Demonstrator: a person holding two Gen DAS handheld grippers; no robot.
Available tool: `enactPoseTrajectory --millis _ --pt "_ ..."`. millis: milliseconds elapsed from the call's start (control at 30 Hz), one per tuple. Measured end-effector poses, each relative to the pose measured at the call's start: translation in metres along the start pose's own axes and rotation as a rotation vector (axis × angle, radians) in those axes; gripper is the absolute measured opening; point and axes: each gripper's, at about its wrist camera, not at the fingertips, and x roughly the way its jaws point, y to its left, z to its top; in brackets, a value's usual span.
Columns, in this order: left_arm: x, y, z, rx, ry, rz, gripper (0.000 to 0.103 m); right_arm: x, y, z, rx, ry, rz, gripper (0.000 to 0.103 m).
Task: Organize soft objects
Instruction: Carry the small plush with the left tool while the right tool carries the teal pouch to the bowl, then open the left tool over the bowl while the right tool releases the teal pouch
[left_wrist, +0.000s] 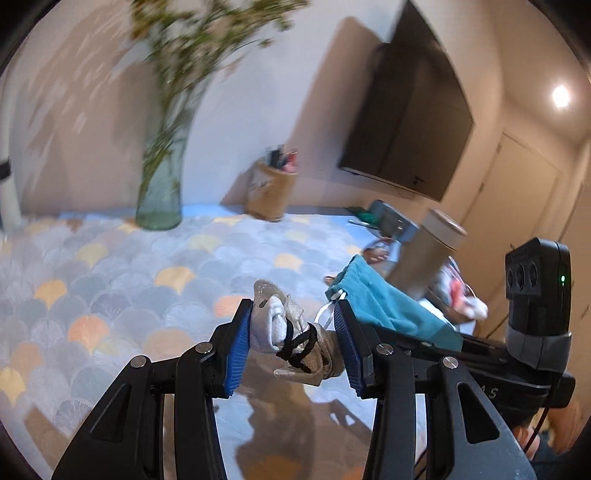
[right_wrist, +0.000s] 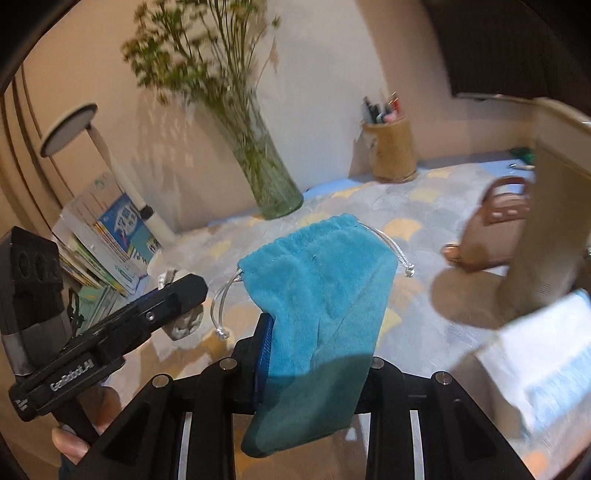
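Where teal pouch (right_wrist: 317, 295) drapes, right tool (right_wrist: 317, 354) pads hidden

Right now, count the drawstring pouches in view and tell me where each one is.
2. The teal velvet pouch is clamped in the right gripper; the silver-grey pouch is held in the left gripper. Others may lie out of frame.

Drawstring pouches: two — one teal pouch (right_wrist: 317, 295), one silver pouch (left_wrist: 291, 336). Glass vase (right_wrist: 271, 177): one. Pen holder (right_wrist: 393, 151), right of the vase: one. Desk lamp (right_wrist: 110, 155), left of the vase: one.
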Motion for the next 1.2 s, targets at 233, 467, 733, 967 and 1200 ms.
enactPoseTrajectory --millis 233,467,733,967,1200 --pt "-0.015 -0.075 0.000 0.156 -0.013 0.001 0.041 -0.069 -0.028 -0.014 0.053 -0.089 -0.044 0.030" --pt "0.003 -0.154 0.012 0.210 -0.005 -0.128 0.041 -0.139 -0.095 -0.022 0.187 -0.199 -0.136 0.030" --pt "0.063 -0.249 0.021 0.315 0.052 -0.217 0.041 -0.198 -0.185 -0.006 0.295 -0.311 -0.295 0.030" --pt "0.130 -0.300 0.039 0.345 0.065 -0.232 0.042 -0.208 -0.270 0.026 0.352 -0.286 -0.380 0.030" --pt "0.191 -0.322 0.038 0.346 0.110 -0.212 0.044 -0.167 -0.336 0.058 0.380 -0.150 -0.370 0.030"
